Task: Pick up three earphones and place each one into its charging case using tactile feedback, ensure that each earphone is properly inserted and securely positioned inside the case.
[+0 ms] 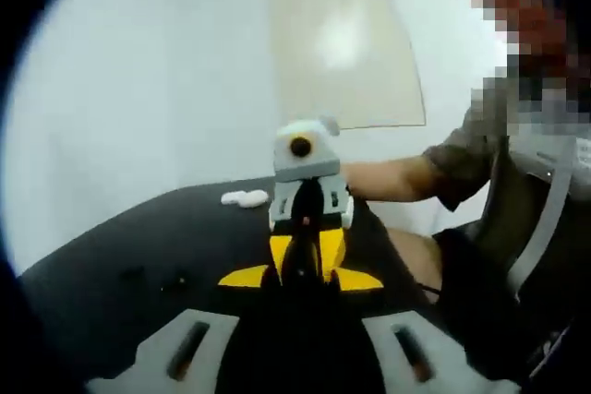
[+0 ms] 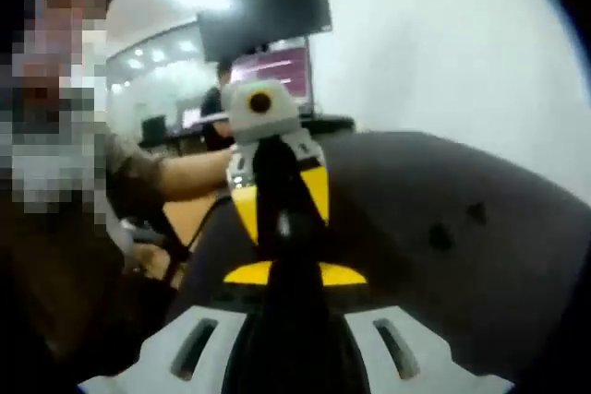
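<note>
Held left gripper and right gripper nose to nose above the black table. Could not tell open or closed for either. Spotted a small white thing, maybe an earphone, far back on the table. Probably first pick not begun; next, reach over gently.

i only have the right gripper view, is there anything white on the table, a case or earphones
Observer: Yes. The left gripper view has a small white object lying on the black table, near its far edge. It is too blurred to tell case from earphone.
Operator: whats behind it
Observer: A white wall with a beige panel on it.
</note>
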### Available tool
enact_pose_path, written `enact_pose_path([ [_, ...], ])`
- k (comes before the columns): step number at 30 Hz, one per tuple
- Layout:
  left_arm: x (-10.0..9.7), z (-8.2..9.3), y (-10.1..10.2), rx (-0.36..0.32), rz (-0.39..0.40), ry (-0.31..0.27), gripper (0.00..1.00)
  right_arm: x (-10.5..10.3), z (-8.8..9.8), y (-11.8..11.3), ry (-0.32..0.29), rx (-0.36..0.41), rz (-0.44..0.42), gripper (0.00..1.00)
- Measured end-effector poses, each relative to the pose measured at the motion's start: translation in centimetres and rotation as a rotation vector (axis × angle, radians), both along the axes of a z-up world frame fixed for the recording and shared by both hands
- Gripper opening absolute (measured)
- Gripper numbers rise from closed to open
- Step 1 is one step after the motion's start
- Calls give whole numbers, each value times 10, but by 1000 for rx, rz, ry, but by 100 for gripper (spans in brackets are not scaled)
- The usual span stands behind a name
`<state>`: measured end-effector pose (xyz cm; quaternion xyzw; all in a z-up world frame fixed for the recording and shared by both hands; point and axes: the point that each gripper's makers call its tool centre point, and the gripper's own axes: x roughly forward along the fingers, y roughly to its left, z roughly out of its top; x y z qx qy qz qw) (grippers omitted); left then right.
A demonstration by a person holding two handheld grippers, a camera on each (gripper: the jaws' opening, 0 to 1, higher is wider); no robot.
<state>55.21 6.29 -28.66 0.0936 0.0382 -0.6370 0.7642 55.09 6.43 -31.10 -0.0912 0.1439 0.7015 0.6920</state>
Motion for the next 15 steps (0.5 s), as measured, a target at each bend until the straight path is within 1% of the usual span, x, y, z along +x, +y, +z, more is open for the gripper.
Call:
enact_pose_path([
  [1,1,-1,-1,7,6,10,15,-3,0,1,-2,2,4,18],
  [2,3,-2,-2,9,17,32,15,-4,-2,2,-24,0,-1,18],
  [3,2,-2,-2,4,12,65,14,-6,-1,2,-49,8,-1,18],
  [4,2,-3,-1,11,11,100,14,-6,0,2,-98,20,-2,18],
  [5,2,-4,0,21,7,163,14,-6,0,2,-151,20,-1,18],
  [6,2,-4,1,20,4,218,14,-6,0,2,-185,21,2,18],
  [7,2,-4,1,19,1,249,14,-8,0,2,-220,19,6,18],
  [8,1,-4,1,11,2,295,14,-8,0,2,-261,18,6,18],
  [10,-4,0,-1,-14,-23,380,13,-11,-1,2,-330,13,23,18],
  [11,-4,-1,0,-8,-21,408,13,-11,-1,2,-355,12,22,18],
  [12,-3,-1,-1,-11,-19,390,14,-13,-1,3,-351,13,17,17],
  [14,-5,0,-5,-24,-20,322,14,-11,-1,1,-348,13,15,17],
  [15,-1,4,-5,-49,-6,303,16,-10,-1,0,-334,14,11,17],
])
